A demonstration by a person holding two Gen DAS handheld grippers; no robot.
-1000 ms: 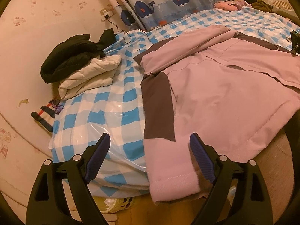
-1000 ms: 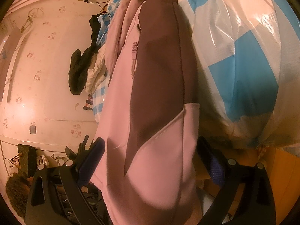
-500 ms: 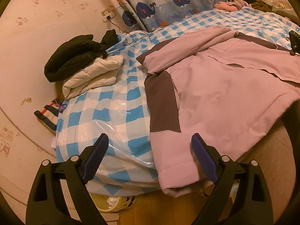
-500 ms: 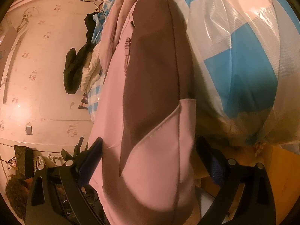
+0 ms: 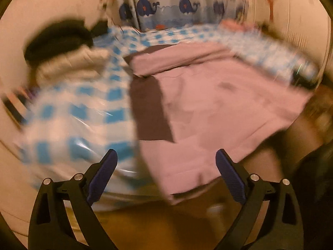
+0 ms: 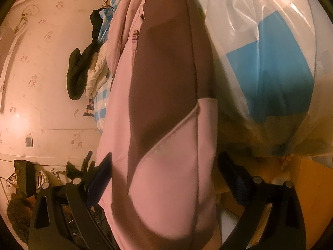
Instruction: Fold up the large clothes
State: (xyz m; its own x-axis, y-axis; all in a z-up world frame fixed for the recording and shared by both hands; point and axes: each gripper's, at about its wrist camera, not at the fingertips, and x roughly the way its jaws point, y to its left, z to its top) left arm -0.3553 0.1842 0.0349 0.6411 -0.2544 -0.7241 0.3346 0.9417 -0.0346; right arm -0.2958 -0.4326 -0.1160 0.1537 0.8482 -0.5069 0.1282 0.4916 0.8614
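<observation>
A pink jacket [image 5: 218, 104] lies spread on the checked bed [image 5: 83, 108]. The left claw [image 5: 166, 173] (view blurred) has just been opening, empty, at the jacket's hem. The right claw [image 6: 164, 179] straddles its hanging part; grip unclear.

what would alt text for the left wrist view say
A pink jacket with dark brown panels lies spread on a blue-and-white checked bed cover, its hem hanging over the near edge. The left hand-held gripper hovers open in front of it, holding nothing. The picture is motion-blurred.
</observation>
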